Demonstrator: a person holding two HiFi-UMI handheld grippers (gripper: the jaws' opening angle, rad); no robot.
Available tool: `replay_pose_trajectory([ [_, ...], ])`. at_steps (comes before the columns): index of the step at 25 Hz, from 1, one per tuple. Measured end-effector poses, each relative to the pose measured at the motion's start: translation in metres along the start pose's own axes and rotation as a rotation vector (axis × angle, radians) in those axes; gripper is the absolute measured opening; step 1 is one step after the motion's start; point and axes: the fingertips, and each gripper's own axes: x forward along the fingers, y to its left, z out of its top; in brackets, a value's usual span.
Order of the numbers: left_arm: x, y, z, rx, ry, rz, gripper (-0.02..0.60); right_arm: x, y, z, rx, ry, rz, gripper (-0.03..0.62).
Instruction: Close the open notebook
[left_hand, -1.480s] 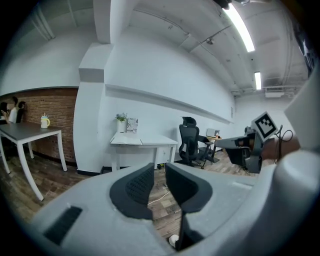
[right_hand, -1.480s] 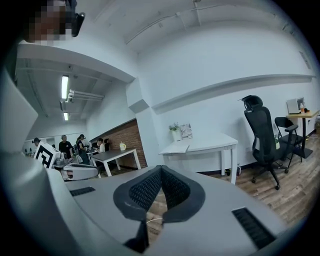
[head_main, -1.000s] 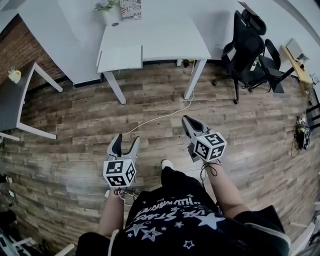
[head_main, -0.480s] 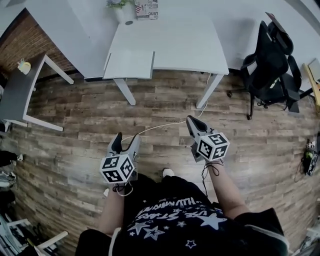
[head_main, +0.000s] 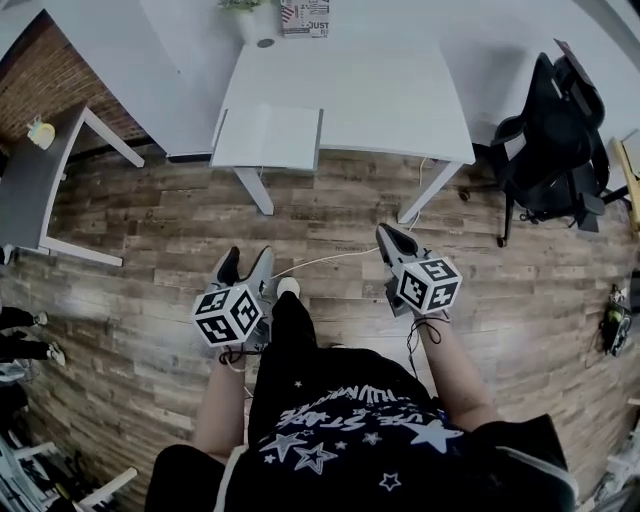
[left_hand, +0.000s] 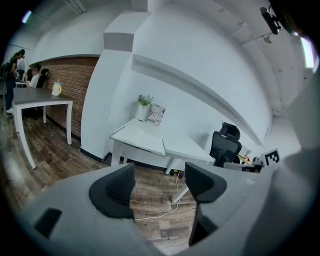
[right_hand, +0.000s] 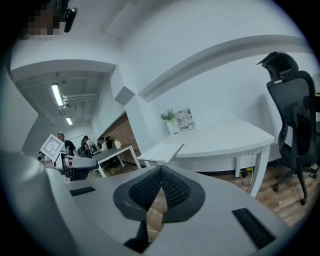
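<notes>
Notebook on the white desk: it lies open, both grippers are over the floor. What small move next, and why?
Probably step closer to the desk, leading with the left gripper toward the notebook. It lies open at the desk's front left corner, apart from both grippers. The left gripper's jaws have just been opening, nothing between them; the right gripper is shut and empty.

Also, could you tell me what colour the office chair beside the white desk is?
The high-backed office chair is black, clearest in the head view.

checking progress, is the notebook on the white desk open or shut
Open. The notebook lies spread flat on the white desk, a centre crease between two pages showing.
</notes>
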Motion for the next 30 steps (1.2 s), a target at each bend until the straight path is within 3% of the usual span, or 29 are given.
replay_pose_trajectory([
  [12,0.096,0.101,0.069,-0.092,0.043,-0.042,0.328,0.116,-0.002,0.046,0.004,0.017,-0.091,0.005],
  [25,0.188,0.213,0.086,-0.277,0.162,-0.037,0.328,0.223,-0.007,0.064,0.012,0.092,-0.160,0.006],
  [30,0.223,0.233,0.086,-0.319,0.211,-0.077,0.328,0.243,-0.015,0.063,0.017,0.134,-0.198,0.006],
])
